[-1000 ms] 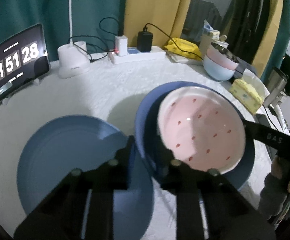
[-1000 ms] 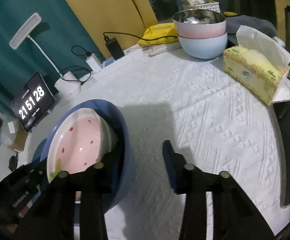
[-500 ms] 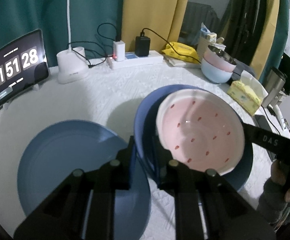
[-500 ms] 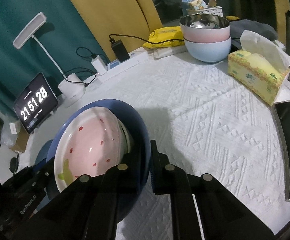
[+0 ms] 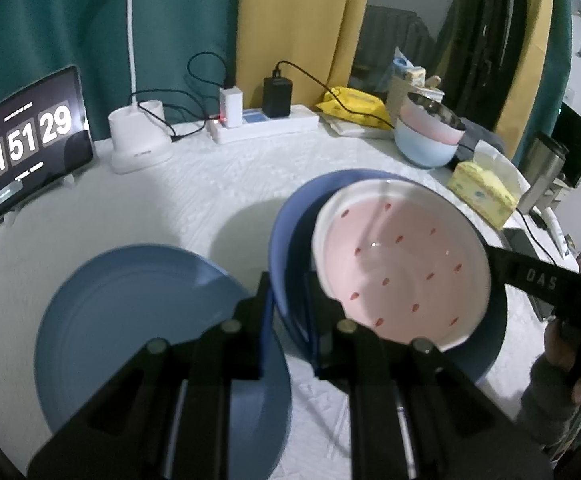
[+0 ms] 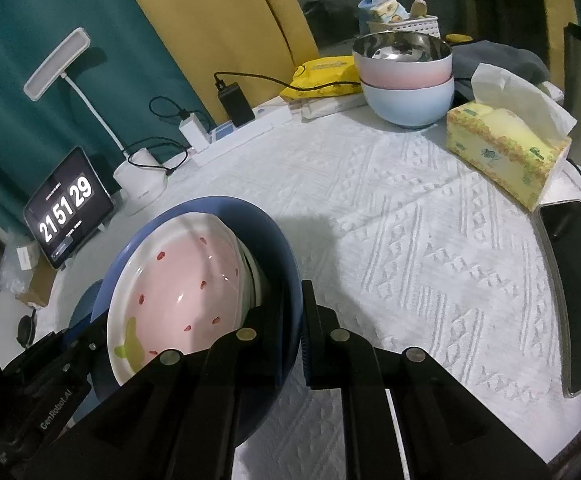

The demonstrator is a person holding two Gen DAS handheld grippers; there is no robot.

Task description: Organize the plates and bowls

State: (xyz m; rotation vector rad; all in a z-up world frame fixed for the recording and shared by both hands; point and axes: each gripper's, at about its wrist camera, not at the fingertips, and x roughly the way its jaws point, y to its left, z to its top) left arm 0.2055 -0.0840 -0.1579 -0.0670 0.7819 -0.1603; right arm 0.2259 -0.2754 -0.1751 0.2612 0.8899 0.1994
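Note:
A dark blue bowl (image 5: 290, 232) holds a tilted pink dish with red spots (image 5: 402, 272). My left gripper (image 5: 287, 294) is shut on the bowl's near rim. My right gripper (image 6: 295, 306) is shut on the opposite rim of the same bowl (image 6: 274, 240), and the pink dish (image 6: 178, 292) leans inside it. A light blue plate (image 5: 142, 320) lies flat on the white tablecloth, left of the bowl and under my left gripper. A pink bowl nested in a pale blue bowl (image 6: 406, 80) stands at the table's far side.
A tissue box (image 6: 506, 152) and a phone (image 6: 574, 288) lie to the right. At the back edge stand a clock tablet (image 5: 30, 144), a lamp base (image 5: 138, 144), a power strip (image 5: 262, 128) with cables and a yellow packet (image 5: 354, 100). A steel flask (image 5: 542, 176) stands far right.
My right gripper has closed its jaws onto the dark blue bowl's rim. The left gripper has kept its grip. The clock has ticked on by a second.

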